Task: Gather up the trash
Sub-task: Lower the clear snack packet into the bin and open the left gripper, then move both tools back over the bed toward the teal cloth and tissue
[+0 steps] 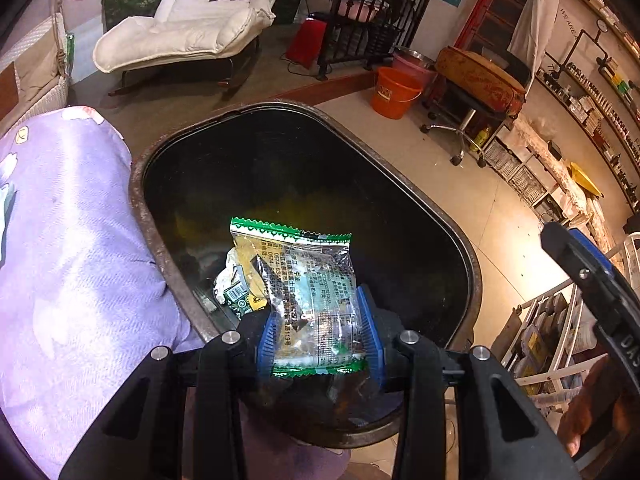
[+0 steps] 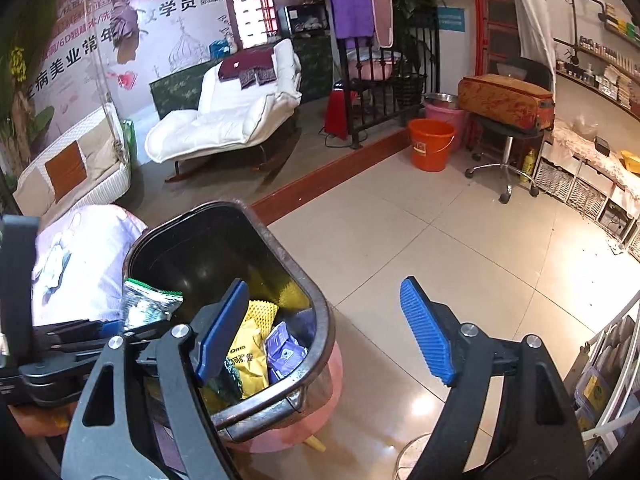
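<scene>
Room: tiled shop floor, cluttered; shelves at 3 o'clock, white lounge chair at 11 o'clock in the left wrist view.
Left gripper: pinching a wrapper across its lower half, 1 blue pad on each side edge.
Wrapper place: over the open bin, near the bin's 6 o'clock rim, not yet dropped.
Wrapper heading: long axis runs 6 to 12 o'clock in the left wrist view; green crimped seam at each end, far seam out over the bin's dark inside.
Wrapper handling: looks like thin crinkly film, nearly weightless, limp and slick; likely to slide or cling to a pad on release. Best held flat across the width, as now, clear of the seams.
Right gripper: spread wide, nothing between the pads; left pad over the bin, right pad over bare floor.
Bin contents: yellow packet, purple packets, yellow foam net at the bottom.
Beyond: lilac cloth touching the bin at 9 o'clock; orange bucket well apart at 1 o'clock.
</scene>
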